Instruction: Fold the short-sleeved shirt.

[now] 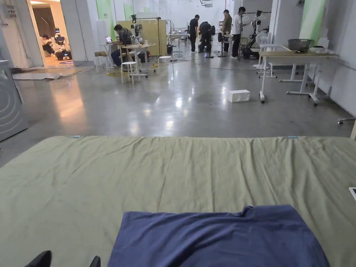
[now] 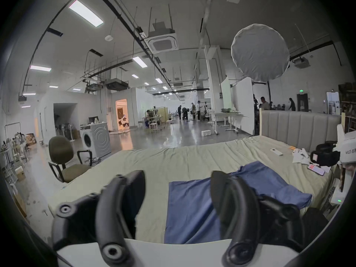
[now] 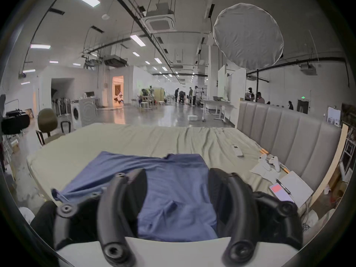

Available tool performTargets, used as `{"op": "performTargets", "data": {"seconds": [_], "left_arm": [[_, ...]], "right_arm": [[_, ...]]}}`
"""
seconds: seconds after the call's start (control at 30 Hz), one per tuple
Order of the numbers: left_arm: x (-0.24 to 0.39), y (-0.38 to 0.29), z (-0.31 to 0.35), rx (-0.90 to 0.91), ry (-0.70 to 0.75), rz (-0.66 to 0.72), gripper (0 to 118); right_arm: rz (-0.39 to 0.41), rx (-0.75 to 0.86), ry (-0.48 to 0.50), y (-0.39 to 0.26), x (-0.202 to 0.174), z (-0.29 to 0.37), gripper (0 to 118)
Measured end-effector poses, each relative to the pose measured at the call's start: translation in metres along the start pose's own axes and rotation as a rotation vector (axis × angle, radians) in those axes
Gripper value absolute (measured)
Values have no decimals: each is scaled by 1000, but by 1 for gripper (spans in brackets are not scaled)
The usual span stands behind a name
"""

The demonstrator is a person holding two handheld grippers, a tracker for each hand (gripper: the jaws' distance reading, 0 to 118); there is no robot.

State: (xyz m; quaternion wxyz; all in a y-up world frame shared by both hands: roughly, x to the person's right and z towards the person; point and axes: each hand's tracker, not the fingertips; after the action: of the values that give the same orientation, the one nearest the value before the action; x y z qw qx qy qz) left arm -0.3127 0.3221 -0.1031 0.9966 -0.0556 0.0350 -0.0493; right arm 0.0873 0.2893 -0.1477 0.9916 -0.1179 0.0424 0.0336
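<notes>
On the bed [image 1: 174, 167], near its front edge, lies the blue shirt [image 1: 222, 240]. Your left tongs [image 2: 178, 196] and right tongs [image 3: 177, 192] both gape, empty. It looks soft and limp; pinch the hem corners.

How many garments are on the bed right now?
1: a blue shirt lies on the green sheet at the near edge, ahead of both open grippers. Anything beneath it is hidden.

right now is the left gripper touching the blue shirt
Cannot tell. In the left gripper view the left gripper is open, its right-hand jaw overlapping the blue shirt in the picture, but no contact or gap shows plainly.
</notes>
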Motion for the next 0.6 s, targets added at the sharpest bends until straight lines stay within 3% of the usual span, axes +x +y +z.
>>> {"op": "performTargets", "data": {"seconds": [0.1, 0.13, 0.17, 0.23, 0.37, 0.6], "left_arm": [[12, 2, 12, -3, -27, -76, 43], [14, 0, 16, -4, -45, -81, 28], [16, -1, 17, -14, -60, -76, 10], [18, -3, 18, -39, -92, -45, 6], [20, -9, 18, -54, -111, -23, 0], [21, -8, 10, -59, -124, -19, 0]], "right_arm": [[17, 45, 8, 5, -4, 9, 41], [20, 56, 9, 6, -5, 11, 35], [35, 69, 14, 8, -6, 14, 23], [36, 76, 21, 8, -9, 17, 2], [30, 64, 26, 8, -15, 23, 0], [100, 89, 16, 12, -24, 21, 0]]}}
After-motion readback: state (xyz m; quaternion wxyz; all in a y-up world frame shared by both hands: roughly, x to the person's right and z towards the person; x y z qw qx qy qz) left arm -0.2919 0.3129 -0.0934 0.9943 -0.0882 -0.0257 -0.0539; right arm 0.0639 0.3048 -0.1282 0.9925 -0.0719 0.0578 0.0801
